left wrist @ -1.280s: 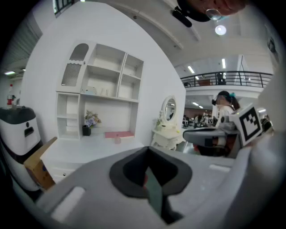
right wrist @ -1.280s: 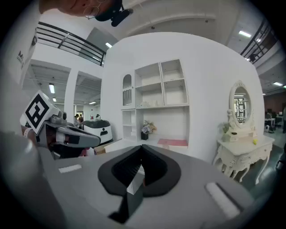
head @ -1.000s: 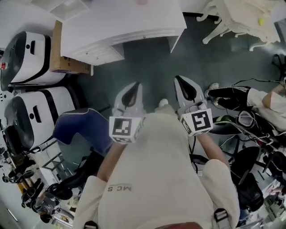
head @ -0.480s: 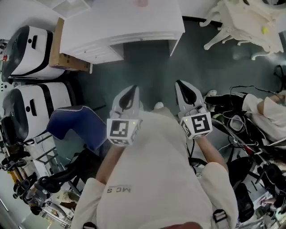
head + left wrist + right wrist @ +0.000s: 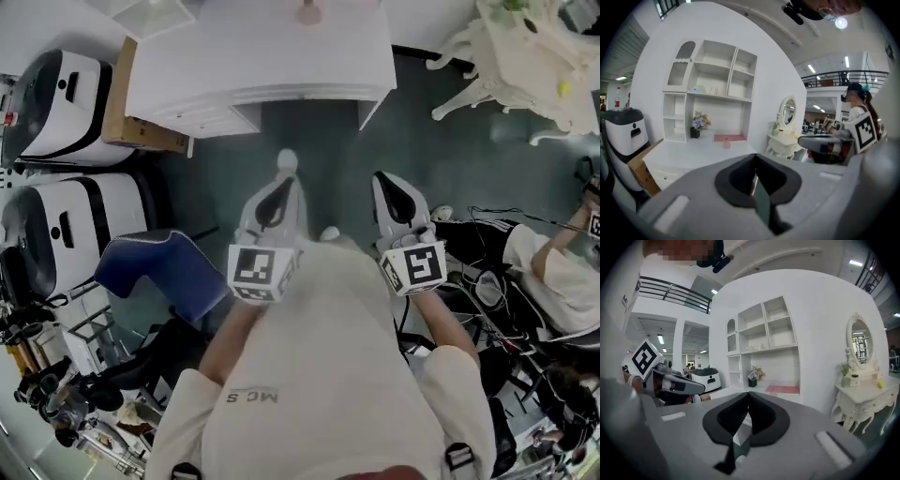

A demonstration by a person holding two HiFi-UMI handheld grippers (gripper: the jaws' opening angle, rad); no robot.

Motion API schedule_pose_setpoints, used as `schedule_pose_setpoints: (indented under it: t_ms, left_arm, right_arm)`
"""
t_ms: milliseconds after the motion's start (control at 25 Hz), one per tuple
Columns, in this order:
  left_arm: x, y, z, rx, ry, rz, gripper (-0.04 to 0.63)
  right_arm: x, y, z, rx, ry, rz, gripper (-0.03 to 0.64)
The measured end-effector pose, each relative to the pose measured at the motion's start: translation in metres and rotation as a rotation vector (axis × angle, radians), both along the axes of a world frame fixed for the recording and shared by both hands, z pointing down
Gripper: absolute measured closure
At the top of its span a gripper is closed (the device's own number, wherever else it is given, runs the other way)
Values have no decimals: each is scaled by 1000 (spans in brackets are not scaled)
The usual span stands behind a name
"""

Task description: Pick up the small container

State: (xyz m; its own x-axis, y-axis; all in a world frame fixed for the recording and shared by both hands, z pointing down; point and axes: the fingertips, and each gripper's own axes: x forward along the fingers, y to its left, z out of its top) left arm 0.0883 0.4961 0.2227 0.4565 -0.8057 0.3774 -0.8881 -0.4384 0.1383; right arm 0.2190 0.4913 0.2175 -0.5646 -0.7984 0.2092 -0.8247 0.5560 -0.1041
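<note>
You are standing on the grey-green floor point(image 5: 319, 141) facing a white desk point(image 5: 234, 66), carrying both tools level in front of your chest because you are not yet near enough to reach. The left claw point(image 5: 279, 187) is clenched, its dark pads meeting with nothing between them, and the right claw point(image 5: 394, 187) is likewise pressed together and empty. This looks like a carrying posture rather than a grasp being prepared. The small container point(image 5: 307, 13), a pale pink item, is standing on the desk top towards its back, just in front of a flat pink mat point(image 5: 730, 138) and under the white shelf unit point(image 5: 717, 70). It is well apart from both claws and untouched. A flower pot point(image 5: 696, 125) is sitting on the desk to the left of the mat. Beside the desk, a cardboard box point(image 5: 131, 112) is wedged on your left, a blue chair point(image 5: 155, 272) is angled by your left leg, and an ornate white dressing table point(image 5: 525, 56) is off to your right, where a seated person point(image 5: 553, 272) is working. Compared with a second ago, the desk is showing more of its top and the pink container is coming fuller into sight at the upper edge, so you appear to be stepping closer. The claws are keeping the same closed pose.
</note>
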Motion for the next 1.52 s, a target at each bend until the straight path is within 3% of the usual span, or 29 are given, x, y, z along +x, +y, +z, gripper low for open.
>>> schedule_pose_setpoints:
  t_ms: [400,760,1000,1280,1520]
  left_arm:
    - [-33,-196,13,-11,-4,83,595]
    - [-79,-358,19,-23,0,160,595]
    - [-83,-418,27,-34,-3,188,597]
    - [-78,-459,52,-50,-32,138,597]
    - [-71,-478,81,-113,49,87,597]
  right_arm:
    - [-37,-177,7,11,15,62,627]
    - [-96,-343,2,23,51,95,620]
    - [-106,-404,8,24,56,106,614]
    - [-107,-454,27,45,27,97,591]
    - [-105,-482,67,-6,39,88,571]
